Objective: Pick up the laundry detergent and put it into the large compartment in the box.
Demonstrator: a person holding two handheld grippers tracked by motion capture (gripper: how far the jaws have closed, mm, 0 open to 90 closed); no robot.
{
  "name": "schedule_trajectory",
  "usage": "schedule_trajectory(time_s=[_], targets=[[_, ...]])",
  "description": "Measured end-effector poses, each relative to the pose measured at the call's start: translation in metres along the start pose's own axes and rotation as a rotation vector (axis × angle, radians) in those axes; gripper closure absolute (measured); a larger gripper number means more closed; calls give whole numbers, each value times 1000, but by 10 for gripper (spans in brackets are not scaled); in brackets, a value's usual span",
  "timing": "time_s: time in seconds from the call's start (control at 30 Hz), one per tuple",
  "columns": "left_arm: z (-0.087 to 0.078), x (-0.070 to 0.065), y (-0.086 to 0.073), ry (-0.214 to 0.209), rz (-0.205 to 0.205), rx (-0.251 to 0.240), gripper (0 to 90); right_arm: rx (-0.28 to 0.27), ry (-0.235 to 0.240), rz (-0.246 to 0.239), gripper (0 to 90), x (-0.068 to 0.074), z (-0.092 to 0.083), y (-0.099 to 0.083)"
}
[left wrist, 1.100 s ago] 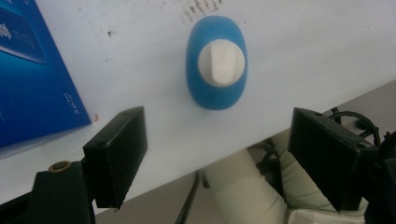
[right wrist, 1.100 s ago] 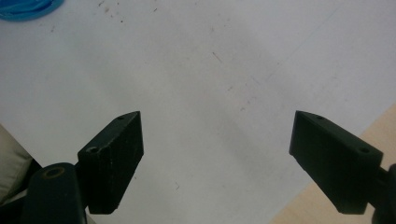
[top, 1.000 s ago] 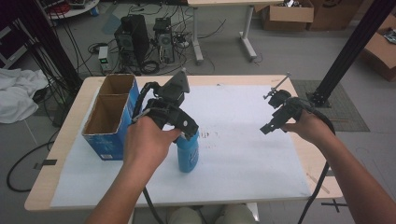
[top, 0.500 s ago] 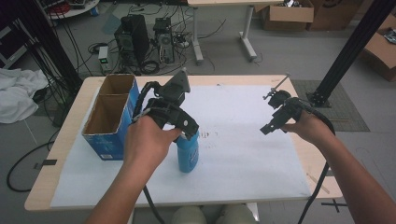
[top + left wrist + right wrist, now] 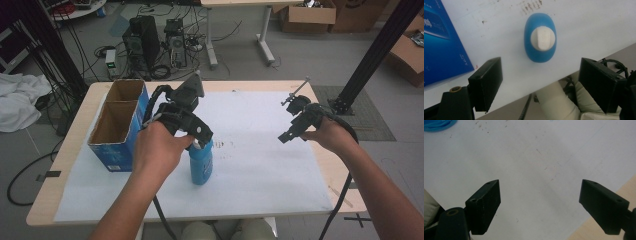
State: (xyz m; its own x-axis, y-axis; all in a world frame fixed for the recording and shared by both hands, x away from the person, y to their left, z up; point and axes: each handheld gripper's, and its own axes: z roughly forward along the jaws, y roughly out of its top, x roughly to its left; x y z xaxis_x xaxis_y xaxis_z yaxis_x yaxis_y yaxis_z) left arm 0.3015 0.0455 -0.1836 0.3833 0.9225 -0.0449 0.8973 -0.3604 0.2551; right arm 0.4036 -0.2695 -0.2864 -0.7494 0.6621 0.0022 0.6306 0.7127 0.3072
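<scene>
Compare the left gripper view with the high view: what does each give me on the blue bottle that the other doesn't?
The left gripper view looks straight down on the blue bottle, showing its white cap ahead of the open left gripper, not gripped. The high view shows the bottle upright, the right gripper held apart over the white sheet, and the box's two open compartments. Both show the bottle standing right beside the blue box.

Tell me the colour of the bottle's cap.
White, on the blue bottle; clearest in the left gripper view.

Overhead view; two close downward views
</scene>
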Motion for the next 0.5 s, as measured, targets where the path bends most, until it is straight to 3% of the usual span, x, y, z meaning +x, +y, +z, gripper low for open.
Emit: schedule_trajectory(time_s=[0.5], targets=[[14, -1, 21, -15, 23, 16, 194, 10, 3, 1, 173, -6, 2, 1]])
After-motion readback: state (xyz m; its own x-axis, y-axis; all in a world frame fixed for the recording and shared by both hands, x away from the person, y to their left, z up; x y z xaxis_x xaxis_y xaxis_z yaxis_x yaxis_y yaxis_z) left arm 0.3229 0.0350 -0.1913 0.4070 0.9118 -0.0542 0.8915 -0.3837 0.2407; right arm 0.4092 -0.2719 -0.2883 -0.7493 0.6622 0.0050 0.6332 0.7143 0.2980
